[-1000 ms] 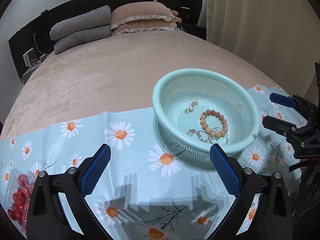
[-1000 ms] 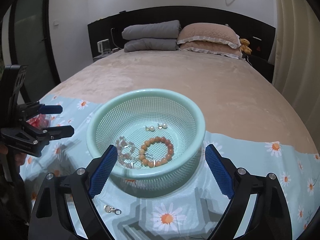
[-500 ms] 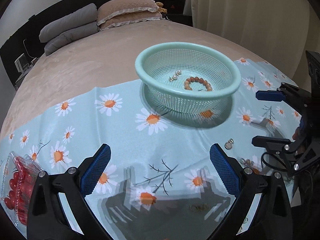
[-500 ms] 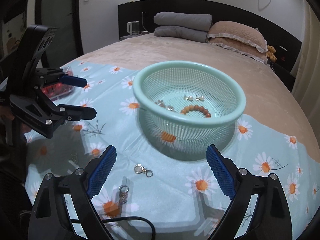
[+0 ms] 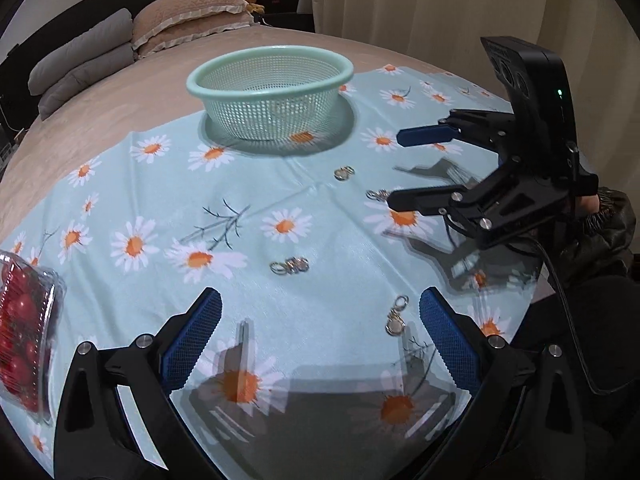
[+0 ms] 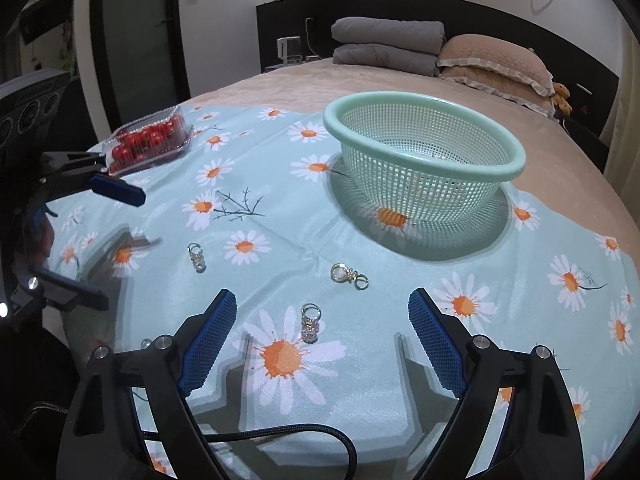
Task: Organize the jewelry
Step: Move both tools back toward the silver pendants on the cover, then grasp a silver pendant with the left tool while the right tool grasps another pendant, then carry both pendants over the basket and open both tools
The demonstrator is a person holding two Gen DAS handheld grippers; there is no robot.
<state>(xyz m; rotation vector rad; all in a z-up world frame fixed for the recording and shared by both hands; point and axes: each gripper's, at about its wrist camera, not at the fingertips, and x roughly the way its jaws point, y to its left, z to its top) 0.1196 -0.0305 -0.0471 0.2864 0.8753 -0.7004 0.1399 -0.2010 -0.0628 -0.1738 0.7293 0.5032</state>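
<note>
A mint green mesh basket [image 5: 272, 96] stands on the daisy-print cloth [image 5: 160, 208] at the far side; it also shows in the right wrist view [image 6: 424, 160]. Several small silver jewelry pieces lie loose on the cloth: one [image 5: 289, 267] ahead of my left gripper, one [image 5: 396, 316] by its right finger, one [image 5: 344, 173] nearer the basket. In the right wrist view one piece [image 6: 310, 322] lies between my fingers, another [image 6: 349, 275] just beyond, a third [image 6: 197, 257] to the left. My left gripper [image 5: 316, 344] is open and empty. My right gripper [image 6: 320, 344] is open and empty.
A clear plastic box of red cherry tomatoes [image 6: 150, 142] sits at the cloth's left edge, also in the left wrist view [image 5: 24, 336]. Pillows [image 6: 492, 64] and folded grey bedding [image 6: 388, 46] lie at the bed's head. A black cable [image 6: 280, 436] trails under my right gripper.
Both grippers have pulled back and lower from the basket toward the cloth's near edge. The loose jewelry on the cloth is now close under both grippers. Both stay open.
</note>
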